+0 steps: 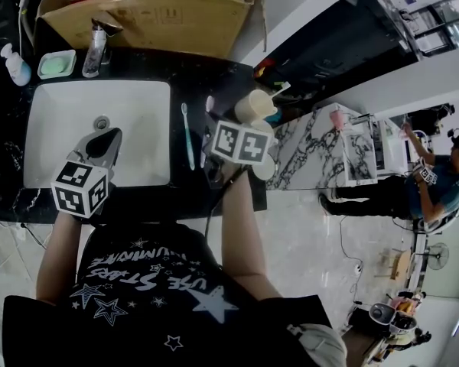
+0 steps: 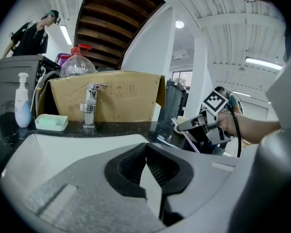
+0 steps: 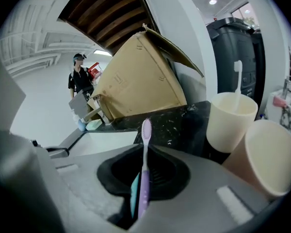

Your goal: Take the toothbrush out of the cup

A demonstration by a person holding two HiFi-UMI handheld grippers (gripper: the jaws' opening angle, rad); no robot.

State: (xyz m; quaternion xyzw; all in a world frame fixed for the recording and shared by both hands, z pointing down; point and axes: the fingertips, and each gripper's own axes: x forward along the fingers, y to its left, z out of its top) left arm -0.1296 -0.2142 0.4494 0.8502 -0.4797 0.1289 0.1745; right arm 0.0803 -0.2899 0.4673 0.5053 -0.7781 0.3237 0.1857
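- Head view: white rectangular sink basin [image 1: 61,90] set in a black speckled stone counter [image 1: 214,75]. The left gripper [image 1: 105,140] hangs over the basin beside the drain. The right gripper [image 1: 220,132] is over the counter to the right of the basin, with the head of the lilac plastic toothbrush [image 1: 209,104] poking out ahead of it, clear of any cup.
- On the counter between the basin and the right gripper lies a teal toothbrush [image 1: 188,138]. A cream plastic cup [image 1: 252,107] stands just beyond the right gripper, and a second pale cup [image 1: 266,167] is half hidden by its marker cube.
- Along the back are a brown cardboard box [image 1: 153,21], a chrome tap [image 1: 96,48], a mint-green soap dish [image 1: 56,64] and a pale blue pump bottle [image 1: 15,63].
- Left gripper view: the tips of the black ribbed pads meet, with nothing between them. The basin lies below, and the tap, soap dish and box stand straight ahead. The right gripper is off to the right with the lilac brush in it.
- Right gripper view: the jaws are narrow and clamp the lilac toothbrush by its handle, bristle end pointing away over the counter. Close to the right, the cream cup holds a white toothbrush [image 3: 238,81], and a beige-pink cup [image 3: 266,154] crowds in front of it. The box fills the middle distance.
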